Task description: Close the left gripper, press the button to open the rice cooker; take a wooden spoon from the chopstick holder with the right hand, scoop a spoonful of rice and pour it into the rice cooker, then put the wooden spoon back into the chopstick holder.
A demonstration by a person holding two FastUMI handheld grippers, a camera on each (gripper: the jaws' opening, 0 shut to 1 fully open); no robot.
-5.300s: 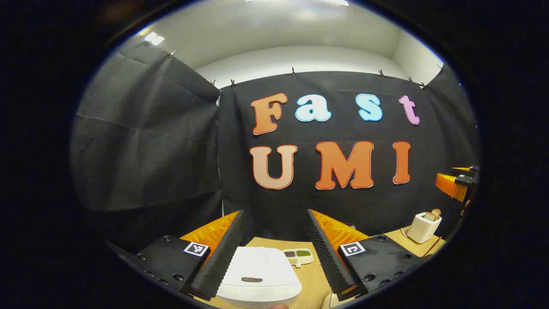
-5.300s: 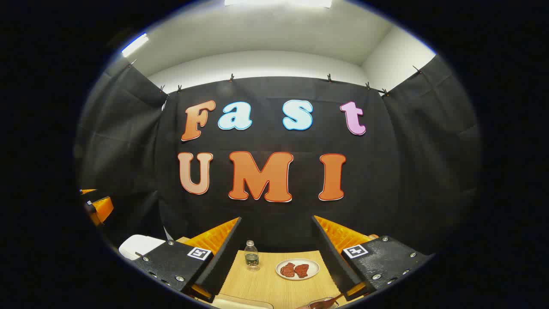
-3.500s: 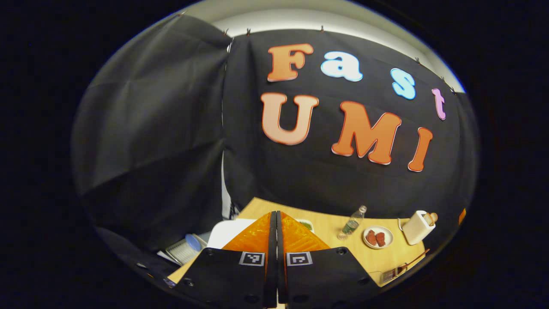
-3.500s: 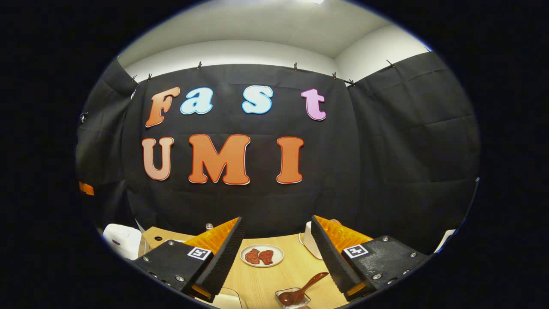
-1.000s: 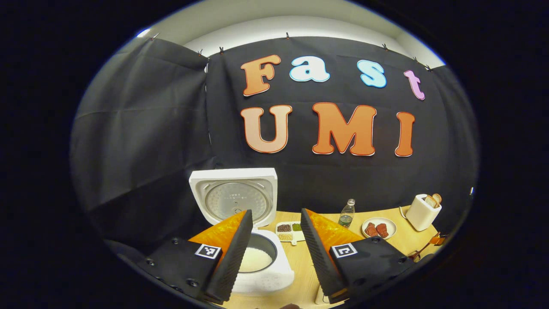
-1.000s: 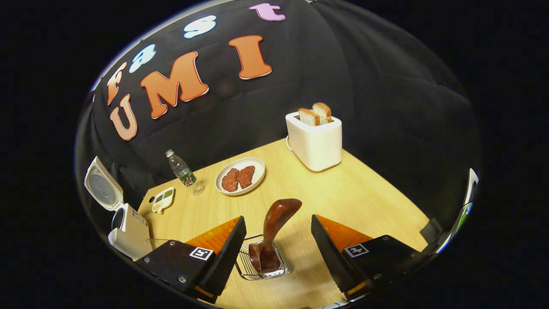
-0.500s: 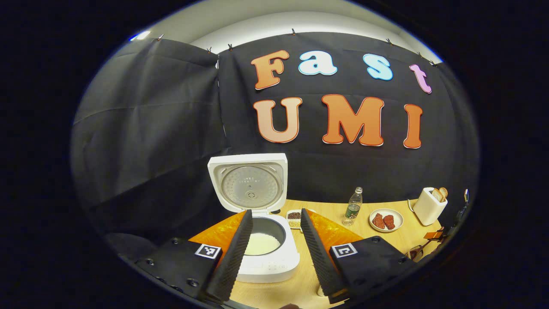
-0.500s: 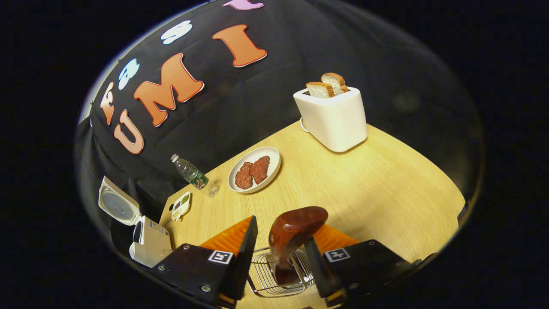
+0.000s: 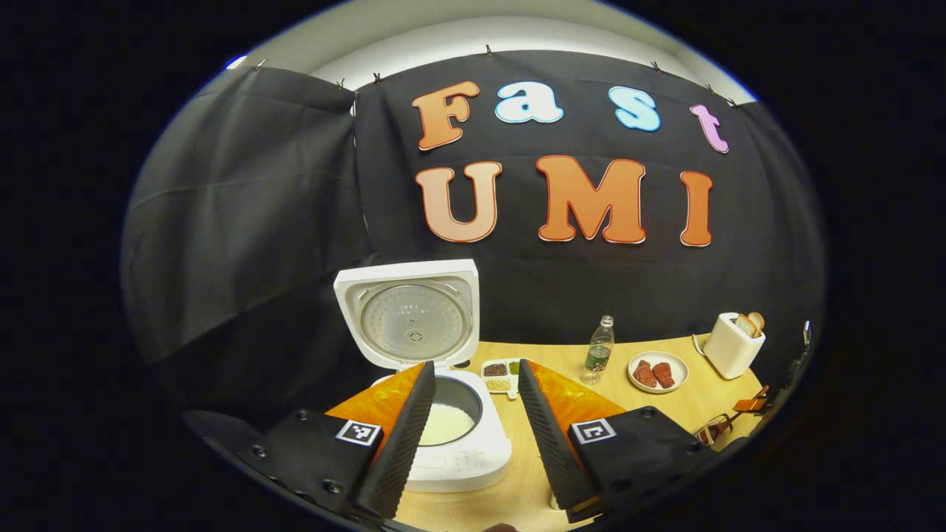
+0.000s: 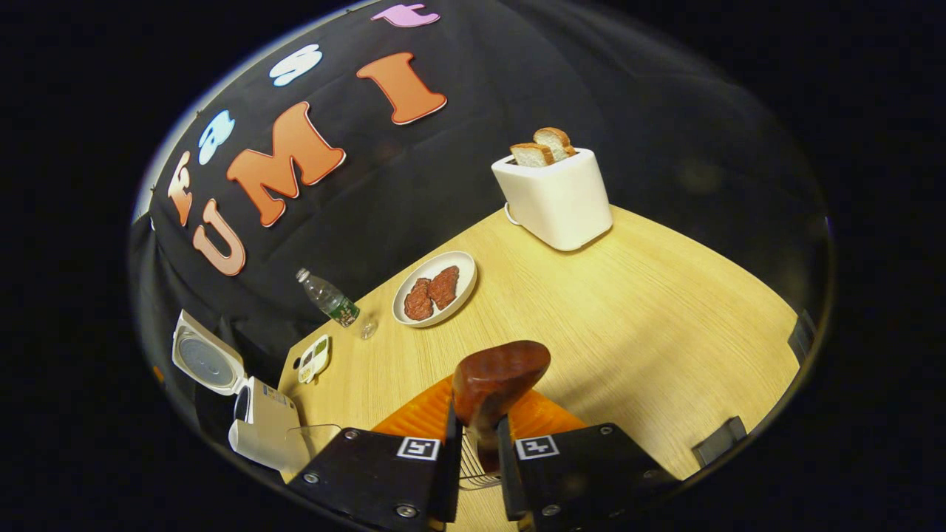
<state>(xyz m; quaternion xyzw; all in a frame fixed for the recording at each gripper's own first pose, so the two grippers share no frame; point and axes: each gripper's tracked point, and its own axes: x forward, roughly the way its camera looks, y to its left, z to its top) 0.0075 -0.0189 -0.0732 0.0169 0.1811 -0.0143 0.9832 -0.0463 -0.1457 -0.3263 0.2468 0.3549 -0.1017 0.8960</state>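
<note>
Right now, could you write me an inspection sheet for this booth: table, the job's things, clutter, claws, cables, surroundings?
Surface: wooden table, bare in the middle.
Job's things: rice cooker lid up, white rice inside; wooden spoon upright over the wire chopstick holder.
Clutter: toaster with bread, plate of meat, water bottle, small sectioned dish.
Claws: right claw shut on the spoon's handle; left claw open in front of the cooker.
Cables: a cord loop behind the toaster.
Surroundings: black cloth walls.
</note>
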